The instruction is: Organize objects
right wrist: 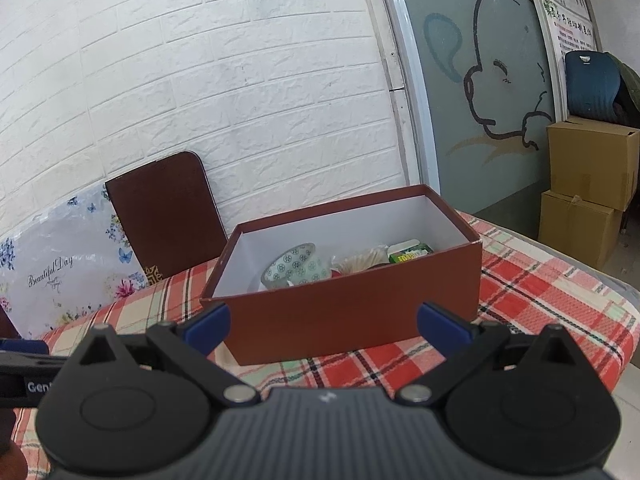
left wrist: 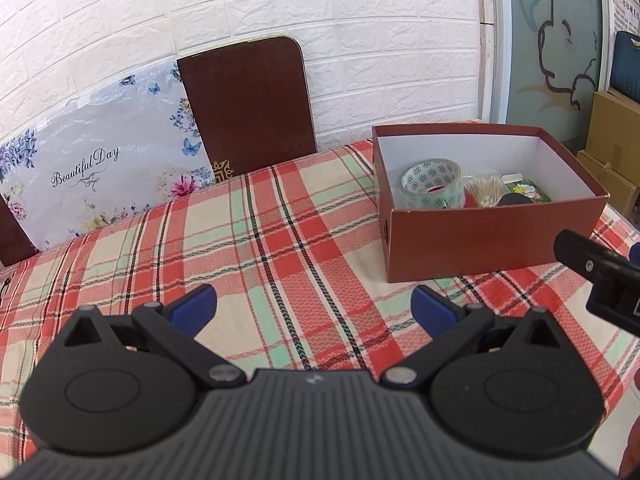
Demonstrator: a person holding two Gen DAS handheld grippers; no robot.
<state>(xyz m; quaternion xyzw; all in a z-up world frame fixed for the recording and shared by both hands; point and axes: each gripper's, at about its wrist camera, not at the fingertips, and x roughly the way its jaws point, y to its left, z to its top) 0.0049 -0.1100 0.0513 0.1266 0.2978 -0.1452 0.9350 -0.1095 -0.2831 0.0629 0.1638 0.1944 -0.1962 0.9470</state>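
An open red-brown box [left wrist: 492, 240] [right wrist: 352, 312] stands on the plaid tablecloth [left wrist: 260, 248]. Inside lie a roll of patterned clear tape [left wrist: 432, 184] [right wrist: 296, 266], a bundle of cotton swabs [left wrist: 486, 192] [right wrist: 362, 262], a green packet [left wrist: 528, 191] [right wrist: 410, 252] and a dark round thing [left wrist: 516, 200]. My left gripper [left wrist: 314, 306] is open and empty over bare cloth, left of the box. My right gripper [right wrist: 324, 324] is open and empty, close in front of the box's near wall; part of it shows in the left wrist view [left wrist: 600, 276].
A brown board [left wrist: 248, 108] [right wrist: 164, 216] and a floral "Beautiful Day" panel [left wrist: 100, 172] [right wrist: 52, 272] lean on the white brick wall behind the table. Cardboard cartons [right wrist: 588, 188] stand on the floor at the right, past the table edge [right wrist: 592, 276].
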